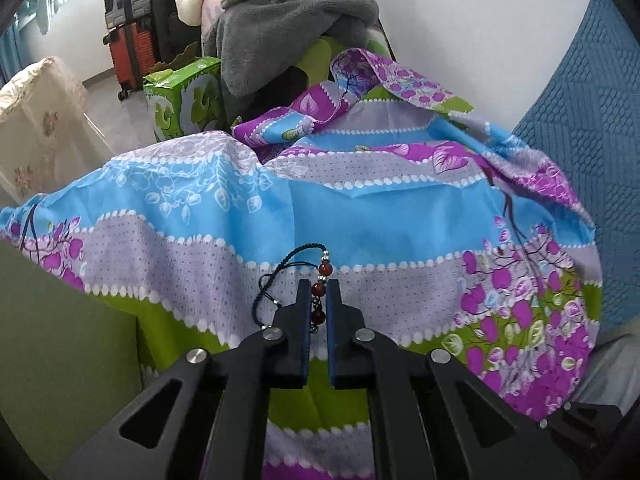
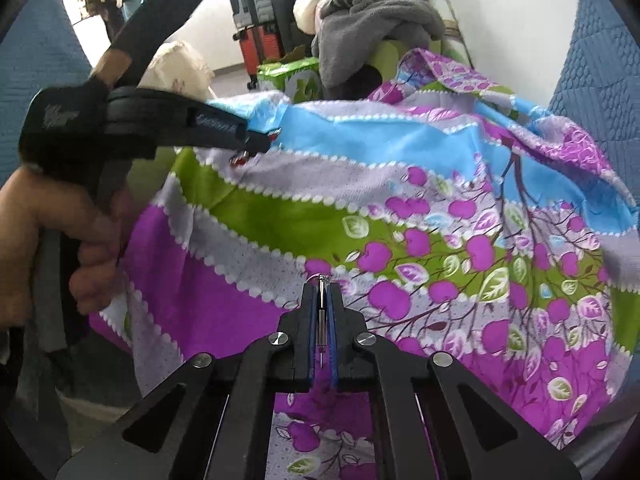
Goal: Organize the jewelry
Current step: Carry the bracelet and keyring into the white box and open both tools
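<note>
Left tongs (image 1: 319,284) clenched on a red-beaded bracelet (image 1: 319,289), beads pinched between the blue pads, black braided cord looping out ahead of the tips and to their left over the patterned cloth (image 1: 360,208). Right tongs (image 2: 321,286) clenched on a thin silver pin-like piece of jewelry (image 2: 321,312), its small ring poking just past the tips. Seen from the right wrist, left tongs up and to the left, a hand (image 2: 60,240) on the grip, red beads at the tips.

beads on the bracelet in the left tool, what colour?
Dark red beads with small silver spacers, strung on black cord. Clearest in the left wrist view.
</note>
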Demonstrator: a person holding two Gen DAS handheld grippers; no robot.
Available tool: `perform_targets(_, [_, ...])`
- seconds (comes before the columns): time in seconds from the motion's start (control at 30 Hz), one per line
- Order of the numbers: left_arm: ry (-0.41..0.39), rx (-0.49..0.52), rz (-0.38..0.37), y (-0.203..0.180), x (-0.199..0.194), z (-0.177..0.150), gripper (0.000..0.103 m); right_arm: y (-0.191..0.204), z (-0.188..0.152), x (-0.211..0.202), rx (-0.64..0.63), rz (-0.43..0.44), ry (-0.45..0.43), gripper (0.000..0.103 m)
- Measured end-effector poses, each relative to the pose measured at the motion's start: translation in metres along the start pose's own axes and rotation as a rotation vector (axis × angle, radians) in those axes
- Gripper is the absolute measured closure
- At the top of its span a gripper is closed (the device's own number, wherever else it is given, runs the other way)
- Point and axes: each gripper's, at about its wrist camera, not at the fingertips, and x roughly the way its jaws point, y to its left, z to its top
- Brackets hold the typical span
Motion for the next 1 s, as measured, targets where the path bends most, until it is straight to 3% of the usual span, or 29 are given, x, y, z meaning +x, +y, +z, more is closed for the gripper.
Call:
perform_targets(0.63, [-0.046,-0.038,-0.004,-0.013,-0.064,-0.045,0.098,-0.017,-0.001,-0.042,0.089,0.012,-0.067,0.1])
perform_targets(1.0, [-0.087,-0.088,-0.066,-0.016,-0.112,-0.052,0.097,-0.013,0.02,-0.08,0.117,0.053,-0.126,0.1])
